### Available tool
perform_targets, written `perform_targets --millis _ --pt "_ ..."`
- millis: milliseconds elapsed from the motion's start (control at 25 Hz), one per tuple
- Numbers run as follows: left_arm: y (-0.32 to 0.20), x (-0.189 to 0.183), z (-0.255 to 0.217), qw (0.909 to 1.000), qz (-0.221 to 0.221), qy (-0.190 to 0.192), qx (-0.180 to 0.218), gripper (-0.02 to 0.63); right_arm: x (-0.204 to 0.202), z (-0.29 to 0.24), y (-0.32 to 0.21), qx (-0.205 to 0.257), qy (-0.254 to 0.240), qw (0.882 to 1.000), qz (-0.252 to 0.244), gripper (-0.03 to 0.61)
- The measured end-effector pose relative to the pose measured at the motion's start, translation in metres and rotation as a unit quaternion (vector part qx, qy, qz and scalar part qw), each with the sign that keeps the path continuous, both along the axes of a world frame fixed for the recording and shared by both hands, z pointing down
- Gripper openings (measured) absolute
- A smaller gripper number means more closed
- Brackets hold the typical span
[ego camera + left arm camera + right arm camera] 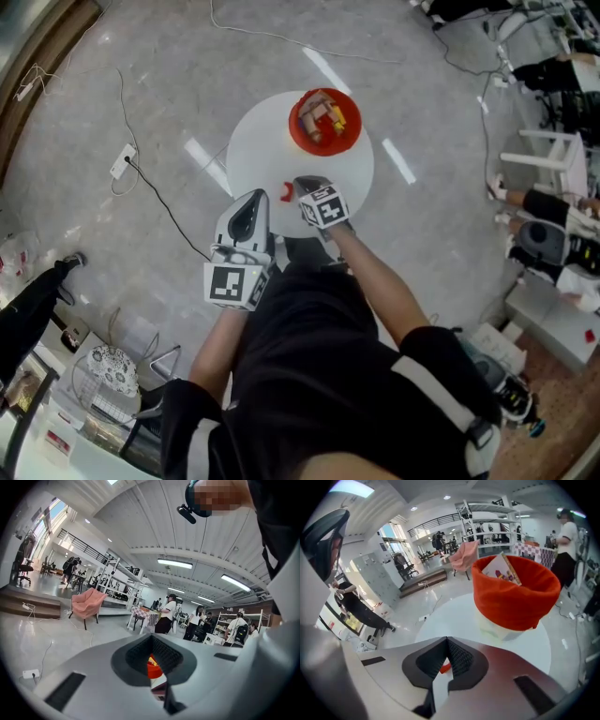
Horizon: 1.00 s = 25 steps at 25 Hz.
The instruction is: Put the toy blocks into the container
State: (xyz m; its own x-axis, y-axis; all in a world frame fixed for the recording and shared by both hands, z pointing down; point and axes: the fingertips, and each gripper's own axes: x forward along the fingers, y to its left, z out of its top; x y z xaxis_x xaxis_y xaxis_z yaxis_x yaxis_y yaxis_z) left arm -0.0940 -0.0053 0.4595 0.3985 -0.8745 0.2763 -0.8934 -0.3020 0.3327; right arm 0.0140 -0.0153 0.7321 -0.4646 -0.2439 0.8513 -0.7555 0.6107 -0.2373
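While left tool point(151, 637) hangs clenched, right tool point(447, 640) sits clenched beside red block point(446, 668)

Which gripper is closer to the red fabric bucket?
Right. The right gripper hangs over the white round table just short of the red fabric bucket; the left gripper sits farther back at the table's edge.
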Motion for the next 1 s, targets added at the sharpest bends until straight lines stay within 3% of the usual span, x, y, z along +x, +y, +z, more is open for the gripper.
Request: perform_targets --millis 240,400,640,1000 --pt "-0.007 -0.003 0.001 0.9999 0.010 0.000 0.007 -0.002 0.012 0.029 0.009 -0.043 0.024 0.997 0.063 0.000" --pt "-0.006 -0.004 0.003 0.9999 0.008 0.008 0.005 -0.002 0.014 0.049 0.022 -0.080 0.042 0.993 0.074 0.091" --pt "-0.002 -0.004 0.007 0.9999 0.009 0.006 -0.006 -0.002 0.013 0.085 0.041 -0.135 0.062 0.985 0.088 0.092" --pt "0.003 -0.011 0.012 0.9998 0.008 -0.004 -0.018 -0.002 0.001 0.099 0.042 -0.163 0.044 0.980 0.110 0.095"
